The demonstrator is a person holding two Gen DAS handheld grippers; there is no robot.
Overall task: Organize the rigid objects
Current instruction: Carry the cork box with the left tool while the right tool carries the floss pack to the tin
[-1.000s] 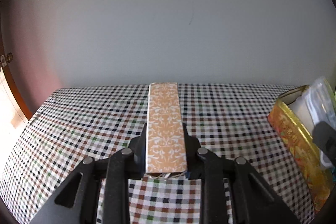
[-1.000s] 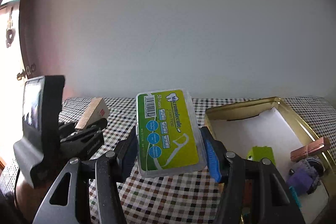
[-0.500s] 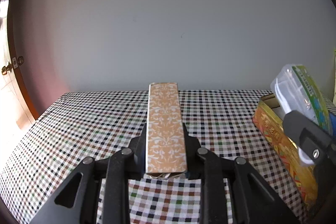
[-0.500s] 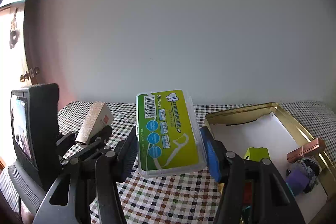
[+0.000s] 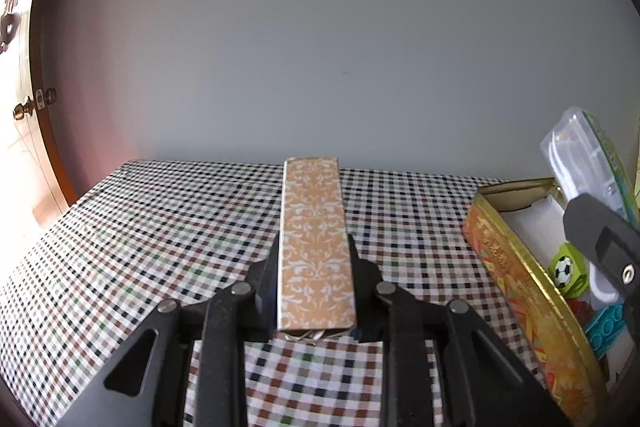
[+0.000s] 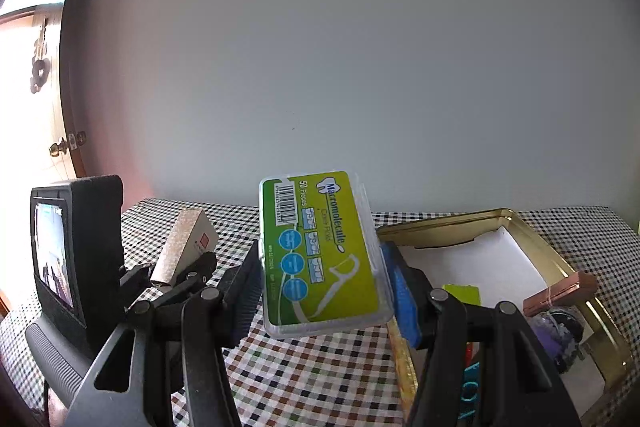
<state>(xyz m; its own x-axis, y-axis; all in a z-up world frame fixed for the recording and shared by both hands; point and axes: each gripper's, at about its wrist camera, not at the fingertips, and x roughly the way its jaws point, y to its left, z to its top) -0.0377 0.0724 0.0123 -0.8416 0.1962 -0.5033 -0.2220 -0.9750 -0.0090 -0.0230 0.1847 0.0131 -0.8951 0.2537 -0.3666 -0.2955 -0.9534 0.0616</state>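
Note:
My left gripper (image 5: 314, 255) is shut on a long tan box with a white floral pattern (image 5: 314, 227), held above the checkered tablecloth. It also shows in the right wrist view (image 6: 186, 247) at the left. My right gripper (image 6: 320, 267) is shut on a clear floss-pick case with a green label (image 6: 320, 251), held above the cloth beside the gold tin (image 6: 560, 259). In the left wrist view the case (image 5: 584, 155) hangs over the tin (image 5: 516, 279) at the right edge.
The tin holds a green soccer-ball block (image 5: 566, 269), a teal brick (image 5: 606, 327), a copper-coloured bar (image 6: 560, 293) on its rim and a purple item (image 6: 556, 331). A wall stands behind the table. A wooden door (image 5: 24, 115) is at the left.
Both grippers have risen and moved back a little with their loads. The right gripper and the floss case have come further into the left wrist view, over the tin.

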